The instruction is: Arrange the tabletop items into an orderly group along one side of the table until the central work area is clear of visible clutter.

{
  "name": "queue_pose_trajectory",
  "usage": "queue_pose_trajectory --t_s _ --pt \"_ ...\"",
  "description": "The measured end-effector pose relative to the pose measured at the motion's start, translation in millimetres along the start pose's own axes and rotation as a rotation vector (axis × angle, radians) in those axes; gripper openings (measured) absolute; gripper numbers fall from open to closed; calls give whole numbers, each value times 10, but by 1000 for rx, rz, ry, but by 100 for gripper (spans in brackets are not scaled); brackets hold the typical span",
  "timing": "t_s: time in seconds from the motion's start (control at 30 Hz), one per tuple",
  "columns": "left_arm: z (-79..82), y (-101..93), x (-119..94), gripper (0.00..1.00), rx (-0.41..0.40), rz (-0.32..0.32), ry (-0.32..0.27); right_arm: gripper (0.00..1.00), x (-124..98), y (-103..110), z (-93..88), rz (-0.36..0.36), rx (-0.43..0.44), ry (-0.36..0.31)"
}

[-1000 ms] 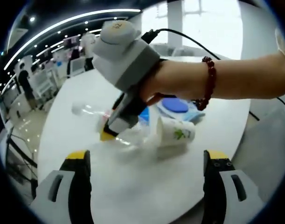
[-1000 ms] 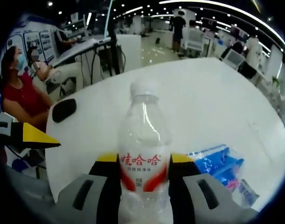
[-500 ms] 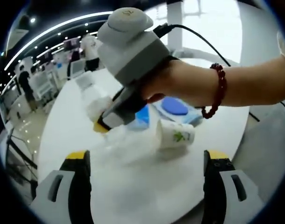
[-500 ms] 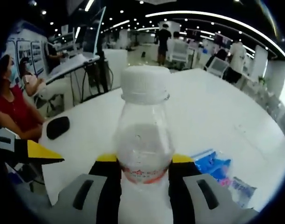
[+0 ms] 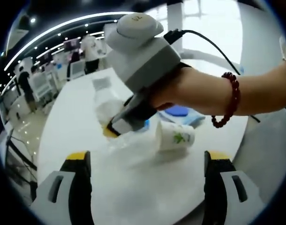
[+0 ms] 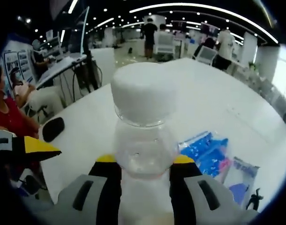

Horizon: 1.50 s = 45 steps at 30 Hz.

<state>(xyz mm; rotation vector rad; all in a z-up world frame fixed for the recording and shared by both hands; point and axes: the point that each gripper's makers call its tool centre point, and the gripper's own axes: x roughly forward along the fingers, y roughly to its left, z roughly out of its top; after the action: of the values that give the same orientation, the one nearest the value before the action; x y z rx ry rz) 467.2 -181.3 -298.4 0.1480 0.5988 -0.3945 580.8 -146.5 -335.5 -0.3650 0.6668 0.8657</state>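
A clear plastic water bottle (image 6: pixel 143 140) with a white screw cap is clamped between the two yellow-tipped jaws of the right claw (image 6: pixel 143 161). It looks empty or nearly so, its body transparent and slightly ribbed, its cap pointing away from the camera. In the left gripper view the same bottle (image 5: pixel 105 103) is seen held just above the white round surface (image 5: pixel 147 187), tilted, near the middle of the cluttered area.

Beside it a white paper cup (image 5: pixel 174 137) with a green leaf print lies on its side. Behind the cup sits a blue packet (image 5: pixel 178 111), and in the right gripper view blue and clear plastic packets (image 6: pixel 213 157) lie close together. A small black object (image 6: pixel 53 129) rests well apart near the far edge.

The left claw (image 5: pixel 145 161) hangs over the surface with jaws spread wide, holding nothing.

The tidying seems barely begun: cup, packets and black object are not yet grouped, and the bottle has not been set down.
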Motion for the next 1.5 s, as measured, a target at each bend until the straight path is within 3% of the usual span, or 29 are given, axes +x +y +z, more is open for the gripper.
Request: queue_pose_trajectory --t_s 0.37,0.6,0.8,0.87,1.3,1.5 --pt "5 2 15 97 3 0 7 40 -5 -10 10 -4 10 -4" --pt "-20 2 17 97 8 1 20 42 -10 6 19 35 -12 -40" --pt "-9 4 19 97 6 2 14 61 -13 55 10 68 3 -63" --pt "-10 3 17 97 8 3 15 66 -23 63 49 78 -5 -100" --pt "1 17 8 97 -4 5 5 90 -157 -26 120 84 -27 -201" --pt "85 5 1 98 -44 -11 -44 97 -299 -135 192 90 -21 -278"
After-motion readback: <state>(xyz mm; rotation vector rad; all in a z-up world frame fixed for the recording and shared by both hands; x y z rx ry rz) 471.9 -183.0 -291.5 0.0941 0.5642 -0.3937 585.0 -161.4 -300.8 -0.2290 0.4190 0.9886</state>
